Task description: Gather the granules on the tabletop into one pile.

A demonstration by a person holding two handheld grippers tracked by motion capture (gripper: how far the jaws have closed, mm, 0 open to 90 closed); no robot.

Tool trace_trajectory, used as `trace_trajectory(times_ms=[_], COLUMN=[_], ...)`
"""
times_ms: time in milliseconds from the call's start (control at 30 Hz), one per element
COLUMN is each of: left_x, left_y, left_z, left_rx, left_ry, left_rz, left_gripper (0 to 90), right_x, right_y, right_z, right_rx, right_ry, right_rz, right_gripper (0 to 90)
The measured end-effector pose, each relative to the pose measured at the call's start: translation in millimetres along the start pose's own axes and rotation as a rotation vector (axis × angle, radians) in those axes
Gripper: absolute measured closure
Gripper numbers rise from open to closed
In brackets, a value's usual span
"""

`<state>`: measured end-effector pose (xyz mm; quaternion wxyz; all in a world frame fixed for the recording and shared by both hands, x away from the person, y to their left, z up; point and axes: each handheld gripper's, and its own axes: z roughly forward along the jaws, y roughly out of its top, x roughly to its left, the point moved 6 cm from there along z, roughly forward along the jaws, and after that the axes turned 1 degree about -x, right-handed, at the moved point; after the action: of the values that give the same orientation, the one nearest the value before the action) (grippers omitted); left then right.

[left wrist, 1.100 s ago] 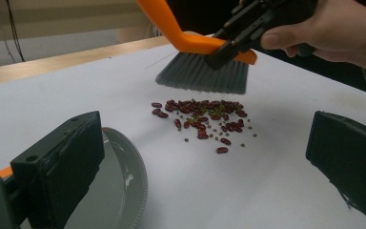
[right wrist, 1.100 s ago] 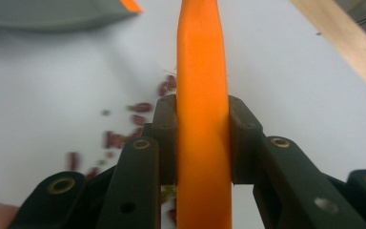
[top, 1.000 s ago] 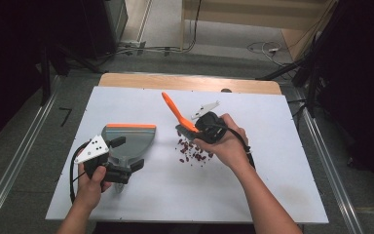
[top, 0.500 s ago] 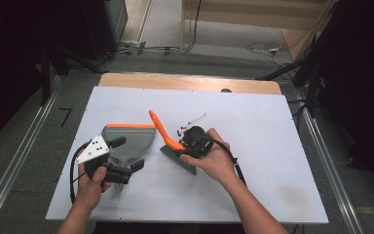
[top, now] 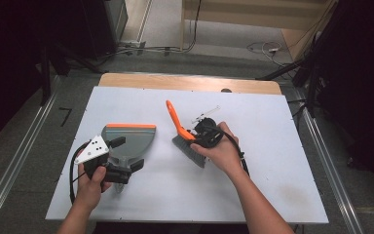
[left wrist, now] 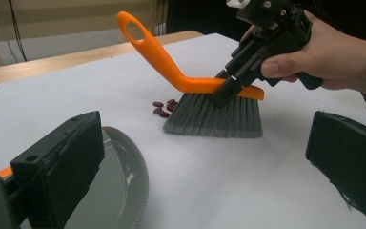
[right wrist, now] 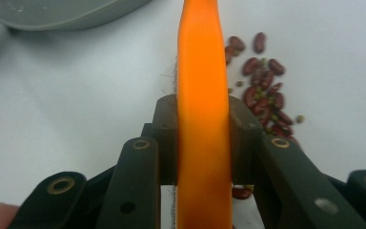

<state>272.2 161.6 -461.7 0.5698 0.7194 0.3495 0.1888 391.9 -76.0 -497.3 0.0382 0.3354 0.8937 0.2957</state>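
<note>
- Table (top: 272,185) is carrying everything; the white top is lying flat, and the work in hand is looking like sweeping red beans into a dustpan.
- Dustpan (top: 126,139), grey with an orange lip, is lying on the table at the person's left. The left gripper (top: 119,163) is sitting at its handle end, and a jaw is lying against the pan's rim in the left gripper view. Can't tell if those jaws are clamping it or standing released.
- Brush (left wrist: 214,112) is standing bristles-down on the table, orange handle sloping up and away. The right gripper (right wrist: 202,143) is clenching the orange back of the brush, which is sitting squarely between its jaws with both pads touching its sides.
- Beans (right wrist: 267,100) are lying loose in a small heap just beside the bristles, on the side away from the right hand, with bare table between them and the pan.
- Risk: a fast or shallow stroke is likely flicking beans sideways past the pan, since they are round and loose.
- Risk: the pan's lip is possibly riding off the table if the hold is slack, letting beans roll under.
- Risk: the smooth handle is possibly twisting in the jaws under bristle drag.
</note>
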Motion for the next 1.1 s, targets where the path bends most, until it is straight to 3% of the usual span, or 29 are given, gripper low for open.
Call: trace_trajectory(times_ms=[233, 433, 567, 700, 900, 1100], left_x=[0.9, 1.6, 1.5, -0.4, 1.0, 3.1], left_y=[-0.8, -0.7, -1.2, -0.8, -1.0, -0.8], left_z=[0.4, 0.3, 1.1, 2.3, 0.7, -1.0], left_rx=[0.005, 0.000, 0.004, 0.006, 0.005, 0.000], left_ry=[0.001, 0.001, 0.001, 0.000, 0.002, 0.005], left_rz=[-0.004, -0.006, -0.004, 0.000, -0.002, -0.010], left_gripper=[0.0, 0.0, 0.0, 0.0, 0.0, 0.0], right_x=[-13.7, -17.2, -13.4, -3.6, 11.0, 10.0], right_y=[0.9, 4.1, 8.7, 18.8, 33.1, 40.9], right_z=[-6.4, -17.8, -21.9, -15.1, 7.5, 26.6], right_rx=[-0.008, -0.041, -0.064, -0.090, -0.116, -0.130], right_ry=[-0.049, -0.042, -0.018, -0.019, 0.002, 0.041], right_rz=[0.003, 0.017, 0.039, 0.062, 0.145, 0.267], right_gripper=[68.8, 68.8, 68.8, 68.8, 68.8, 68.7])
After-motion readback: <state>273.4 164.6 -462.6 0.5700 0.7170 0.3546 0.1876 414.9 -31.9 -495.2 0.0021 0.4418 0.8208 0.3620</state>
